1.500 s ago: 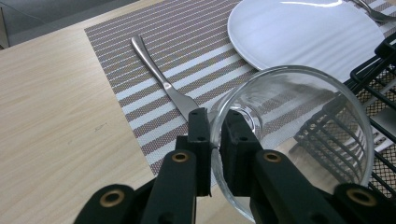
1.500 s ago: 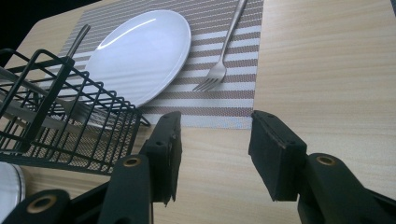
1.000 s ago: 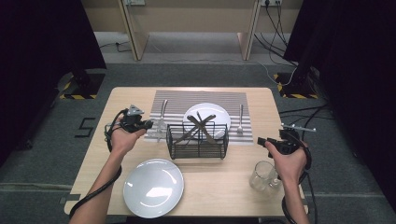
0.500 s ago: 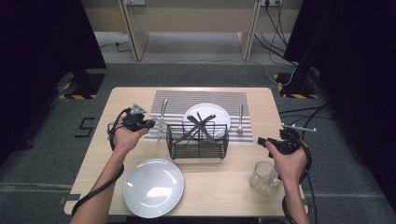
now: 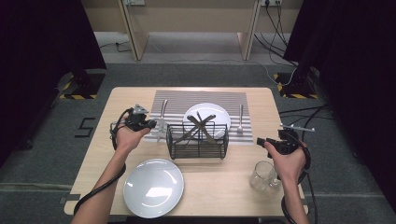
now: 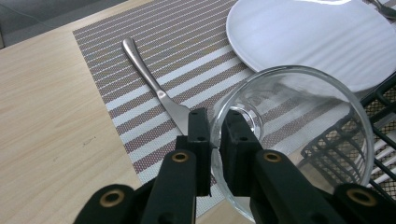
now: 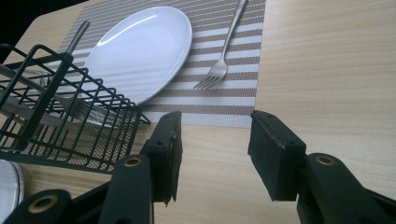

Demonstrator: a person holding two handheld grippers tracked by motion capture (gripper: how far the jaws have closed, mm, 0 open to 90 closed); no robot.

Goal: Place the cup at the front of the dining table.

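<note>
At nine o'clock, the left gripper [image 6: 214,140] pinches a clear glass [image 6: 299,140] by its rim over the striped placemat [image 6: 187,51], best kept level and lowered gently, while at three o'clock the right gripper [image 7: 214,154] waits unclenched, holding nothing.

Desk [image 5: 116,100] inventory — two white plates [image 5: 207,115] [image 5: 153,186]; two glasses [image 6: 299,140] [image 5: 263,177]; one striped placemat [image 5: 187,99]; one black wire basket [image 5: 198,141] holding perhaps two utensils; one knife [image 5: 162,111] and one fork [image 5: 240,120] — both on the mat.
</note>
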